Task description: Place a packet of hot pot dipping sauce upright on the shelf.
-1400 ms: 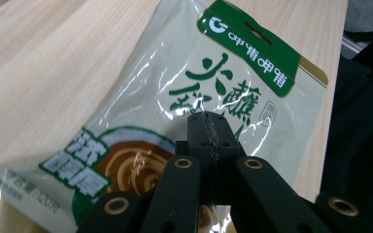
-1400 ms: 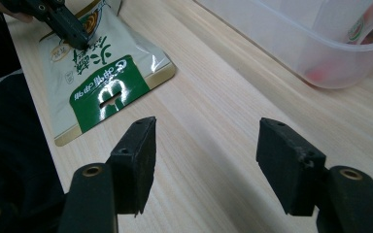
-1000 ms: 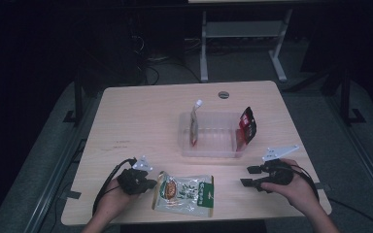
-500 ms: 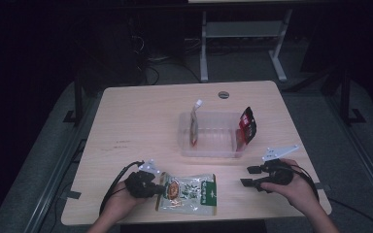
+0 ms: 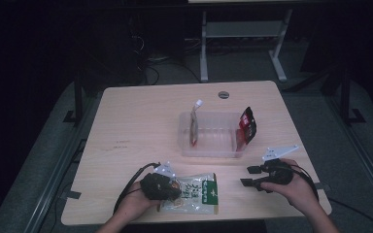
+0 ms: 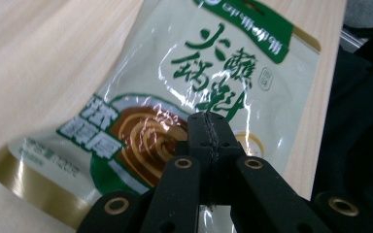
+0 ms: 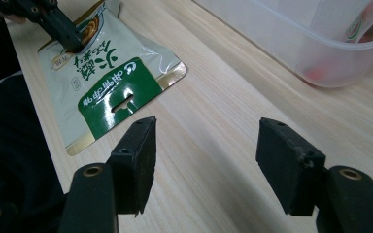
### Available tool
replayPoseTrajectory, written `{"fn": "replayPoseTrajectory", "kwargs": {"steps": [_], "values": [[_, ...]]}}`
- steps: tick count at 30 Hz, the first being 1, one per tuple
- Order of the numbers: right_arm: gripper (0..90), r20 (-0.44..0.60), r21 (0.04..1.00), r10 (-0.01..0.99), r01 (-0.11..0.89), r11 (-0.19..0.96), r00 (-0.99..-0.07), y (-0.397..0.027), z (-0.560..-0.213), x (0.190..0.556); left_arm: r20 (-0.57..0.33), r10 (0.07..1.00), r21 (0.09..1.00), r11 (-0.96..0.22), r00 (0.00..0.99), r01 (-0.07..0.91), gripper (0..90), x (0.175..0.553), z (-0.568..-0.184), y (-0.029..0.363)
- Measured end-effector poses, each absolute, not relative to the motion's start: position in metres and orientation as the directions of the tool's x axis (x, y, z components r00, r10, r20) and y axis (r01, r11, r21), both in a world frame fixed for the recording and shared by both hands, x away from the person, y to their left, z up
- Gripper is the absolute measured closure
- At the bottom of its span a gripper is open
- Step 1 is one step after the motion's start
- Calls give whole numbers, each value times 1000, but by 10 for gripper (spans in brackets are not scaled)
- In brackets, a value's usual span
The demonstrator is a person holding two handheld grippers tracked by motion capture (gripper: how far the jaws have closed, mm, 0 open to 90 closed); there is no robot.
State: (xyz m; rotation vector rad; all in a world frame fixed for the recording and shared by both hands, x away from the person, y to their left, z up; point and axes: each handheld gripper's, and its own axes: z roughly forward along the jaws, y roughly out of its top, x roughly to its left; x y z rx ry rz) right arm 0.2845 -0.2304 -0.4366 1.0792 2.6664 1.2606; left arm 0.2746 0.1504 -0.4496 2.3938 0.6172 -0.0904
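Clear bin with two packets; left tongs shut over noodle bag, right tongs wide

The room is dim, its edges falling into near black around the pale wooden surface, which catches soft light from above. The high view is grainy and slightly soft. White glare streaks the glossy cream-and-green snack packet in the left gripper view. In both gripper views the black claws nearest the lens are blurred.
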Motion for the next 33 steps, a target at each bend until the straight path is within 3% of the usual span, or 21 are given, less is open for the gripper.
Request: {"fn": "replayPoseTrajectory", "kwargs": {"steps": [6,13,15,22,33], "values": [[396,275,678,583,584,446,-765,-229,-437,285,-129,365,624,-693,922,362,719,283,-435,155],[396,278,675,583,588,447,-763,-229,-438,285,-111,290,637,-714,951,292,339,291,-438,159],[396,275,676,582,584,449,-765,-230,-438,286,-106,283,635,-718,953,284,275,292,-443,159],[396,278,672,583,588,450,-764,-229,-438,285,-78,265,650,-717,961,251,176,302,-447,160],[396,275,674,585,587,448,-763,-230,-438,285,-42,191,594,-785,981,178,136,303,-458,142]]}}
